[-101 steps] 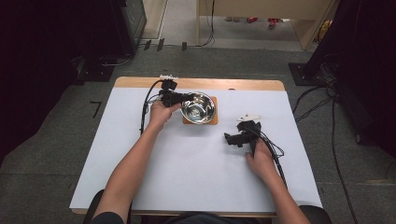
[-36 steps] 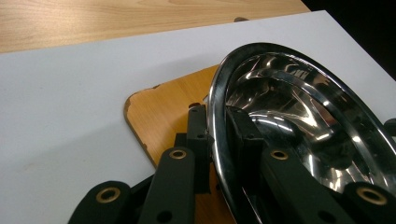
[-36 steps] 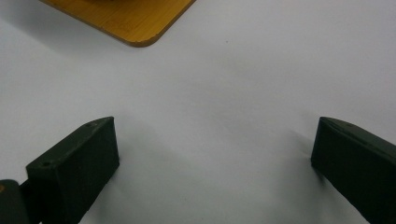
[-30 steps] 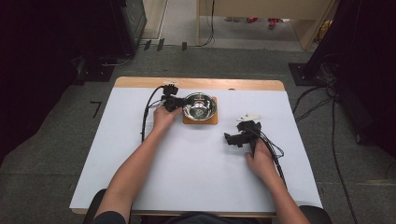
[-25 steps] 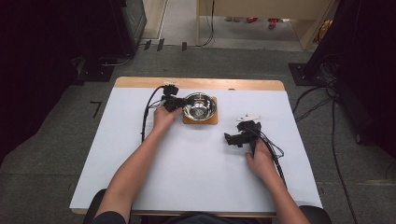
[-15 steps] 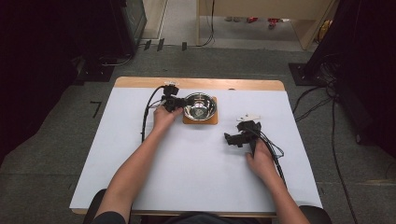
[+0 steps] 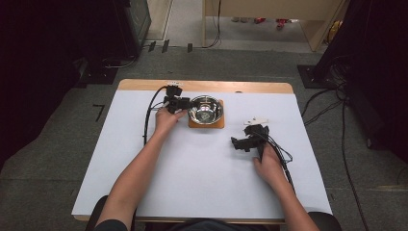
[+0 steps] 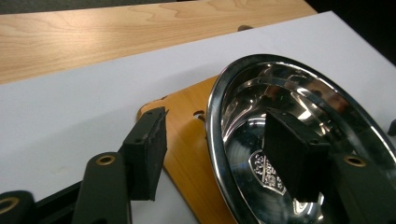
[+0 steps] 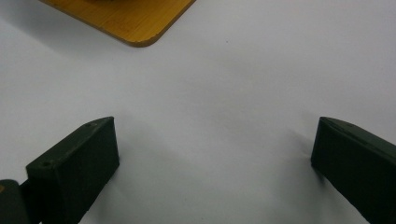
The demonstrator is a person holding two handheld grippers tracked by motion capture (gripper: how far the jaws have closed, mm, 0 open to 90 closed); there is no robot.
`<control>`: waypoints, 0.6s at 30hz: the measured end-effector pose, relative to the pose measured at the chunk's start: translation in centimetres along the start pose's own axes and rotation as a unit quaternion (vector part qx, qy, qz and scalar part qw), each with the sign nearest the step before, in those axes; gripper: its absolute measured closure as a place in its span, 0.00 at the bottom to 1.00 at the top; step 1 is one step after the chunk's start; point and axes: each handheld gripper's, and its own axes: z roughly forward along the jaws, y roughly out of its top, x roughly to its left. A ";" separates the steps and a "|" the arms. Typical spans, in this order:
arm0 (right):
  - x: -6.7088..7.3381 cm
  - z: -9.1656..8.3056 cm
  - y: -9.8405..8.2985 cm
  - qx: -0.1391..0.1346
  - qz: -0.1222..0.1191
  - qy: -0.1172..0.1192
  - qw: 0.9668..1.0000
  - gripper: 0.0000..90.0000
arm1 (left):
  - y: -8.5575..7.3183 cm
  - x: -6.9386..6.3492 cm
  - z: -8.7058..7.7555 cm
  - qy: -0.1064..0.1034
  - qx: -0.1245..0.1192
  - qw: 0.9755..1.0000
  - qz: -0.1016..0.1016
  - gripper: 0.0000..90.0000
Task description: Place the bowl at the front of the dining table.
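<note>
A shiny steel bowl [image 7: 205,109] sits on a small wooden board [image 7: 215,124] at the far middle of the white table [image 7: 192,187]. My left gripper [image 7: 185,102] is at the bowl's left side and stands open. In the left gripper view, the left gripper [image 8: 217,135] straddles the rim of the bowl [image 8: 247,102]: one jaw is inside the bowl, the other is outside over the board [image 8: 187,140]. My right gripper [image 7: 236,143] rests open on the bare table to the right of the bowl. Between the jaws of the right gripper [image 9: 215,140] there is only white table.
A bare wooden strip [image 7: 250,87] runs along the table's far edge. Cables [image 7: 146,120] trail from both grippers across the table. Dark equipment and more cables [image 7: 337,101] stand on the floor around it. A corner of the board [image 9: 140,28] lies ahead of the right gripper.
Since 3.4 s ago the bowl has settled slightly farther back on the board and the left hand has eased a little left. Over the last second nothing has visibly moved.
</note>
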 end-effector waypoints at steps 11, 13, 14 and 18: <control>0.0 0.0 0.0 0.000 0.000 0.000 1.000 0.00 | 0.1 -0.1 -1.3 0.007 -0.003 1.000 -0.003 0.39; 0.0 0.0 0.0 0.000 0.000 0.000 1.000 0.00 | 0.1 -0.2 -1.5 0.009 -0.003 1.000 -0.004 0.38; 0.0 0.0 0.0 0.000 0.000 0.000 1.000 0.00 | 0.2 -0.3 -1.7 0.007 -0.004 1.000 -0.005 0.38; 0.0 0.0 0.0 0.000 0.001 0.000 1.000 0.00 | 0.2 -0.5 -2.3 0.002 -0.002 1.000 -0.004 0.37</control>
